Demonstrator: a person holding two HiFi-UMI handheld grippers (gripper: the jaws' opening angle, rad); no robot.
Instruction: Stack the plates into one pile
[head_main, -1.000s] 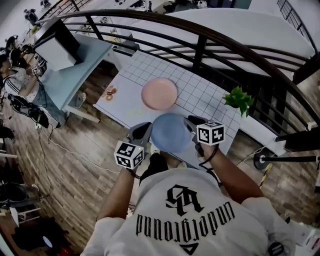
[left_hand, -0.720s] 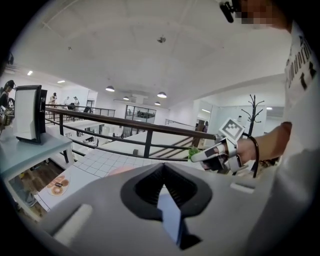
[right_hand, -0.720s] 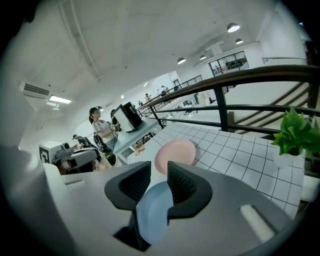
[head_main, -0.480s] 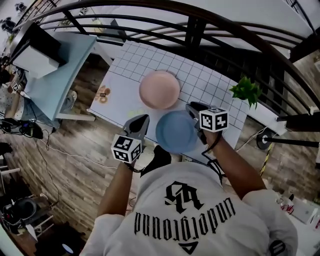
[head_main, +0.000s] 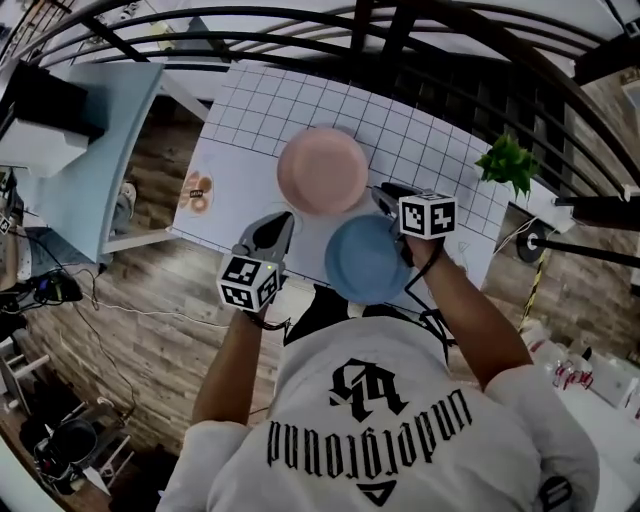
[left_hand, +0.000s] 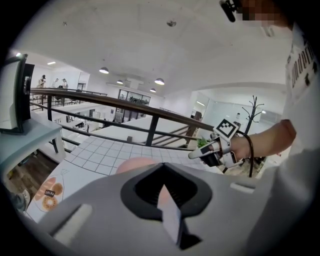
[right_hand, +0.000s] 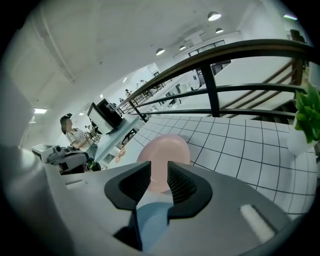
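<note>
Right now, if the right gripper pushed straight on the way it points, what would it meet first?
Likely the pink plate on the gridded table: it lies dead ahead of the right gripper, which grips the blue plate. Height is unclear, so it might pass over.

Bright, even light falls from the ceiling lamps (left_hand: 104, 70) above the railing (left_hand: 125, 103). Shadows below it are soft. Both gripper views bend and darken toward their corners.
</note>
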